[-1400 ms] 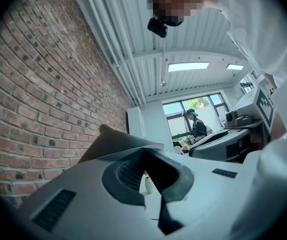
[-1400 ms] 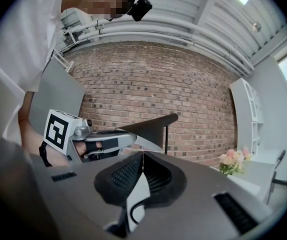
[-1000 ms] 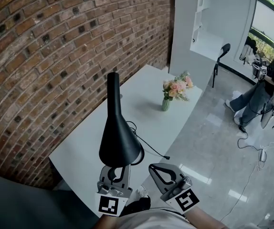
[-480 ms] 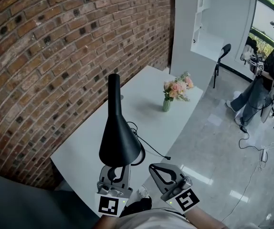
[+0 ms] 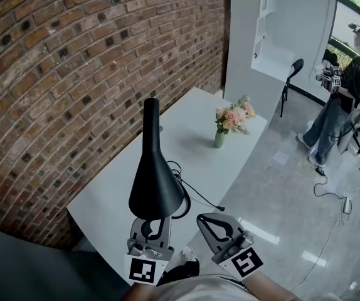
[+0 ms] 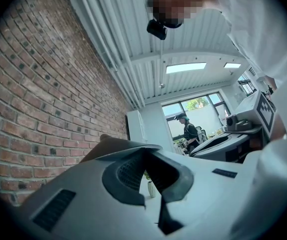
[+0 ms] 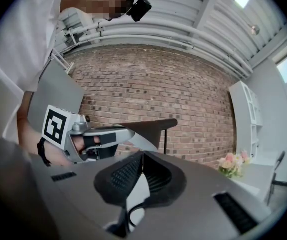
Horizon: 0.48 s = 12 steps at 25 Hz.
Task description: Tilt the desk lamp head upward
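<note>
The black desk lamp point(image 5: 157, 184) stands on the near end of the white table point(image 5: 186, 127), its cone head hanging low and its neck rising straight up. My left gripper point(image 5: 153, 223) sits just under the head's rim, jaws shut; whether it touches the rim is unclear. In the left gripper view, the left gripper point(image 6: 144, 151) has nothing between its pads, and the lamp head point(image 6: 108, 143) shows just behind them. My right gripper point(image 5: 212, 222) hovers to the right of the lamp, off the table's edge. The right gripper point(image 7: 142, 155) is shut and empty.
A vase of pink flowers point(image 5: 232, 119) stands mid-table, and the lamp's black cable point(image 5: 199, 196) trails toward the table's edge. A brick wall point(image 5: 73, 74) runs along the left. A black chair point(image 5: 291, 71) and a standing person point(image 5: 340, 99) are far right.
The grippers and the lamp have hardly shifted. The person in the background has stood up and moved a little to the left.
</note>
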Tool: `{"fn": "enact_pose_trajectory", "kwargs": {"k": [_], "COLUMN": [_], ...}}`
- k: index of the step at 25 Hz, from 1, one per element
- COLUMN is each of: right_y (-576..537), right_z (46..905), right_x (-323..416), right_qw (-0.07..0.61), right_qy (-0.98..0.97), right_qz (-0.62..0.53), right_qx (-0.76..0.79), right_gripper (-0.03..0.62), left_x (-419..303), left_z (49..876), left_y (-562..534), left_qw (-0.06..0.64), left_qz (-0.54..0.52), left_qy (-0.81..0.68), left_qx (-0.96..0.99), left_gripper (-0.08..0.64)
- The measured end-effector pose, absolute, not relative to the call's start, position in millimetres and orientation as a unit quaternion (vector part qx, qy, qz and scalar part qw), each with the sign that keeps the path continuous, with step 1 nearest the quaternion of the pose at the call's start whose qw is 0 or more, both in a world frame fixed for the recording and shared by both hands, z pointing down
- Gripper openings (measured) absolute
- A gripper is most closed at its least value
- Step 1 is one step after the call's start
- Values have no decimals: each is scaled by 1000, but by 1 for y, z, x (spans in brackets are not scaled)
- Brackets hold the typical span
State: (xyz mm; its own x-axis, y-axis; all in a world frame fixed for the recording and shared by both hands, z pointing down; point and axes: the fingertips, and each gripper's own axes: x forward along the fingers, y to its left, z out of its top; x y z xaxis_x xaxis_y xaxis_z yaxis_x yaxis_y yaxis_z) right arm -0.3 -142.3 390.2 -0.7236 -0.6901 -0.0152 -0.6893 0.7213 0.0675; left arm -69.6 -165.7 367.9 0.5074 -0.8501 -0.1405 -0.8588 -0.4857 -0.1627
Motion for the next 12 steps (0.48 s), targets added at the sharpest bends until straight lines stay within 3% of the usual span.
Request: {"fn": "enact_pose_trajectory", "kwargs": {"k": [12], "right_y": [-142], "right_z": [391], "right_x": [-10], "right_qw": [6], "right_qy": [-930], "right_qz": [-36], "right_qx": [367], "right_gripper": [18], "left_x": [-78], "left_z": [358], "left_y": [-165], "left_qw": [108], "left_qz": [31], "left_qy": [498], "left_qx": [-860], "left_gripper": [8]}}
